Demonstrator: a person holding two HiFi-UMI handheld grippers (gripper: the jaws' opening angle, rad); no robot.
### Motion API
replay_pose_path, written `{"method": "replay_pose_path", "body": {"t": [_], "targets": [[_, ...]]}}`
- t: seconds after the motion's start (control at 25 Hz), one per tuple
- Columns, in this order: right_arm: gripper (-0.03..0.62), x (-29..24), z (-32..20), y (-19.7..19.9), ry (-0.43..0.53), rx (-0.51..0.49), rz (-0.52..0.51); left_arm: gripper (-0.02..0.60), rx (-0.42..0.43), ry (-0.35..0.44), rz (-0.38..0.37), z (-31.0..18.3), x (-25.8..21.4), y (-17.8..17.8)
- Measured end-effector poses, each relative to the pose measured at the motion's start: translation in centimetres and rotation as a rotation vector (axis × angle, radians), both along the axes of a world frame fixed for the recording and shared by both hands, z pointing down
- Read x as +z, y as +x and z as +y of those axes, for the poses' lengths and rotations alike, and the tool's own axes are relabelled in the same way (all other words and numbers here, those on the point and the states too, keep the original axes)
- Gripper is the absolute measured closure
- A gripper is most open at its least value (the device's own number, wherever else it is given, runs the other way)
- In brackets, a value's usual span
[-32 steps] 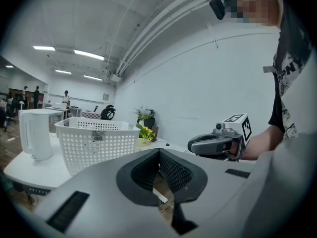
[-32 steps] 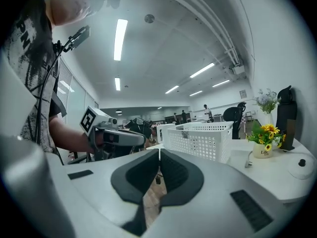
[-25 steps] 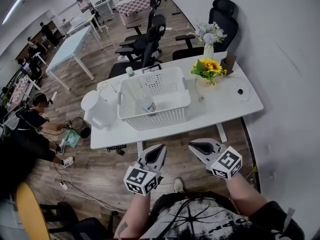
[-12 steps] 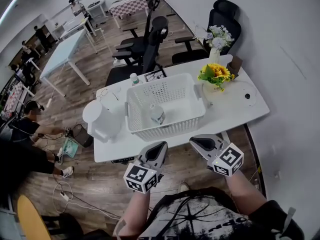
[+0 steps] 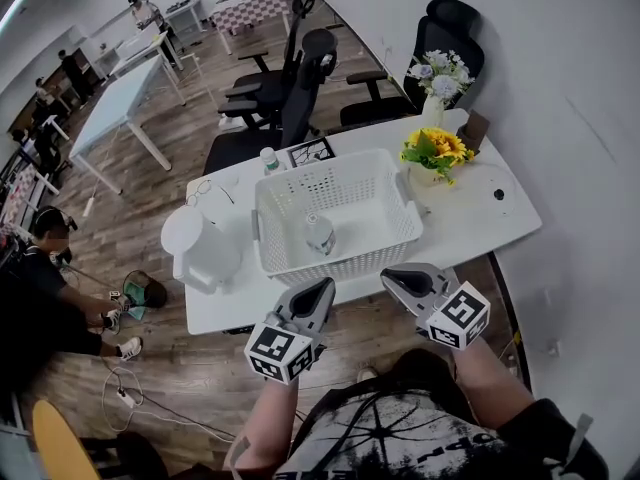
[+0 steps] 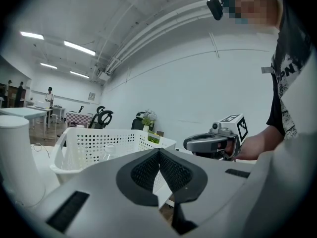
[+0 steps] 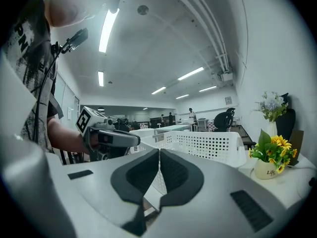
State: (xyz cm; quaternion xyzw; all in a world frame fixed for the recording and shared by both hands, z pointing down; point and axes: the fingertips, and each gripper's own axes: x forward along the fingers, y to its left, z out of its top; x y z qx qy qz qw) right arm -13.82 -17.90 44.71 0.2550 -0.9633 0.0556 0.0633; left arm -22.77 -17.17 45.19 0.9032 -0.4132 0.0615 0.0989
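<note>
Left hand-held gripper (image 5: 318, 290) and right hand-held gripper (image 5: 398, 278) are held closed and empty, short of the surface (image 5: 480, 218). The basket (image 5: 345, 258) is found straight ahead, long axis crosswise; its bottle (image 5: 320, 234) is judged nearer the left.

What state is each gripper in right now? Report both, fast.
Left gripper: closed, nothing between the jaws.
Right gripper: closed, nothing between the jaws.

White perforated plastic basket (image 5: 340, 260), smooth matt white table (image 5: 478, 228), glossy wood floor (image 5: 190, 368)
</note>
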Motion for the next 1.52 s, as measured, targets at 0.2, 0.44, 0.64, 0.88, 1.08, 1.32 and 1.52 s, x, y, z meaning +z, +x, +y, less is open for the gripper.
{"method": "replay_pose_path", "body": {"t": [0.2,0.44,0.64,0.88,1.08,1.32,1.52], "targets": [[0.569,-0.4,-1.3,-0.1,-0.003,-0.015,0.006,0.571,-0.015,-0.006,0.008,-1.2,-0.1,-0.4],[0.569,-0.1,-3.0,-0.3,-0.018,-0.063,0.009,0.571,-0.043,-0.011,0.019,-2.6,0.1,-0.5],[0.569,0.0,-3.7,-0.6,-0.032,-0.113,0.008,0.571,-0.068,-0.008,-0.004,-3.2,0.2,-0.8],[0.569,0.3,-4.1,-0.6,-0.043,-0.146,-0.003,0.571,-0.108,-0.008,-0.036,-4.2,-0.6,-1.9],[0.569,0.4,-4.3,-0.5,-0.05,-0.156,-0.015,0.571,-0.106,-0.017,-0.094,-5.5,-1.9,-2.5],[0.569,0.7,-4.5,0.1,-0.059,-0.165,-0.017,0.569,-0.103,-0.03,-0.198,-8.1,-3.0,-3.1],[0.569,1.2,-4.6,0.7,-0.073,-0.165,-0.018,0.546,-0.098,-0.066,-0.279,-10.5,-2.9,-3.4]]}}
